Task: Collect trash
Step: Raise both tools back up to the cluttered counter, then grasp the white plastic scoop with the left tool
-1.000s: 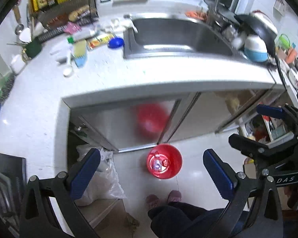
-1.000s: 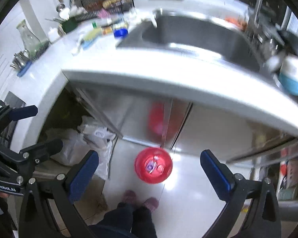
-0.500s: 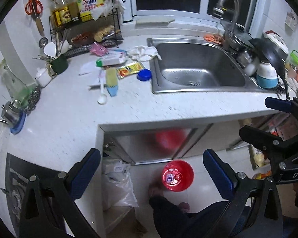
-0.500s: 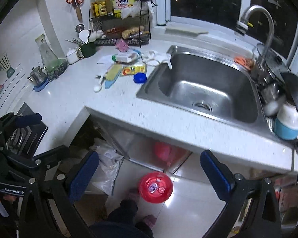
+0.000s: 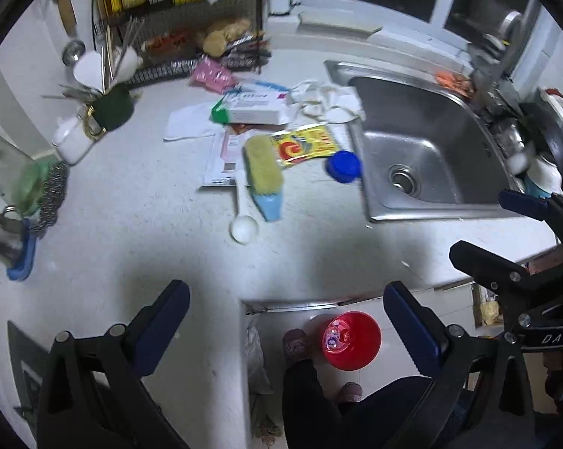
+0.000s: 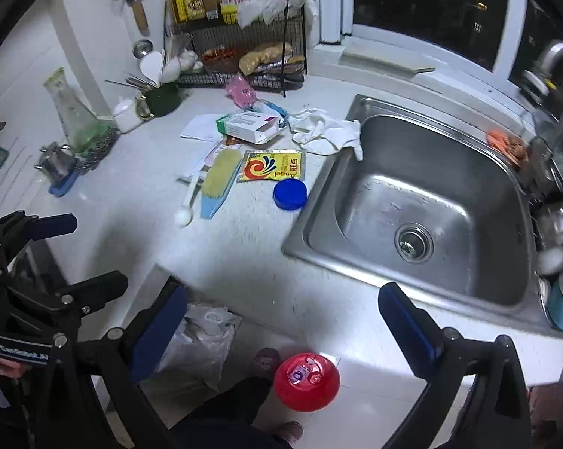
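Observation:
Litter lies on the white counter [image 5: 139, 224] left of the sink: a yellow packet [image 5: 305, 146] [image 6: 275, 166], a blue lid [image 5: 343, 166] [image 6: 290, 194], a white and green box [image 5: 251, 108] [image 6: 249, 126], a pink wrapper [image 5: 212, 75] [image 6: 240, 91], paper sheets [image 5: 216, 157] and a crumpled white cloth [image 6: 324, 133]. A red bin [image 5: 350, 340] [image 6: 305, 381] stands on the floor below. My left gripper [image 5: 287, 321] is open over the counter's front edge. My right gripper [image 6: 281, 321] is open too, above the floor and bin. Both hold nothing.
A steel sink [image 6: 412, 220] fills the right. A brush [image 5: 264, 172] and a white spoon [image 5: 242, 224] lie among the litter. A wire rack [image 6: 244, 56], mug [image 6: 161, 99] and kettle [image 5: 0, 232] stand at the back and left. A person's legs and slippers [image 5: 296, 340] are beside the bin.
Both grippers rose from facing the cupboard and floor to looking down on the counter, and moved closer to the litter. Both stayed open.

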{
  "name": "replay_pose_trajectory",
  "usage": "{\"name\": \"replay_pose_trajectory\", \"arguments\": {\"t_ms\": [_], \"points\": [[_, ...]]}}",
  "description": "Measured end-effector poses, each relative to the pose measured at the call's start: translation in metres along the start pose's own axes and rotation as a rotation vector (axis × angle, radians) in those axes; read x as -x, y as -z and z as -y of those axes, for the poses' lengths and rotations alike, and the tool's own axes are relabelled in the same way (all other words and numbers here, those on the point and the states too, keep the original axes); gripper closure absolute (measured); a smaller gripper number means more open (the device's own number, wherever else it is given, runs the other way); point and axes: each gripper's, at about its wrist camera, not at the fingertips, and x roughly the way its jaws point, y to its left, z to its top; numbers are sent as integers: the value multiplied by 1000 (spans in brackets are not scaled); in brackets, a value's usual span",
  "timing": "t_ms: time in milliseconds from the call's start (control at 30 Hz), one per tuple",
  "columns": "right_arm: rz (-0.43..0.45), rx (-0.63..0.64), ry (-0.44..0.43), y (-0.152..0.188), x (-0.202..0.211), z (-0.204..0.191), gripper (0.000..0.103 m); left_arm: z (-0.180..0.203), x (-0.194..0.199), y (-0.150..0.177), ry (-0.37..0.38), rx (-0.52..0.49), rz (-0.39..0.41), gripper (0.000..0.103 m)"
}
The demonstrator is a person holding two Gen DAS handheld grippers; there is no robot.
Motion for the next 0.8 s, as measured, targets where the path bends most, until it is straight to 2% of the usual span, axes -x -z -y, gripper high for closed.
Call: {"name": "replay_pose_trajectory", "arguments": {"t_ms": [200,300,467,633,700,800], "points": [[-70,-19,9,-32,-51,-9,1,-36,-46,-30,30,-9,-65,0],[-104,-28,9,-41,-72,-11,1,-47,-72,-39,16,-35,-103,0],[-169,-45,7,-48,-107,-13,1,-59,-109,-45,10,-46,-167,0],[-206,-58,11,-47,-121,-13,1,-60,-134,-47,26,-78,-202,0],[-217,-68,17,-46,-124,-10,1,-57,-140,-47,17,-100,-208,4],[-229,-90,28,-45,-125,-4,0,-55,-147,-47,-4,-112,-211,14]]}}
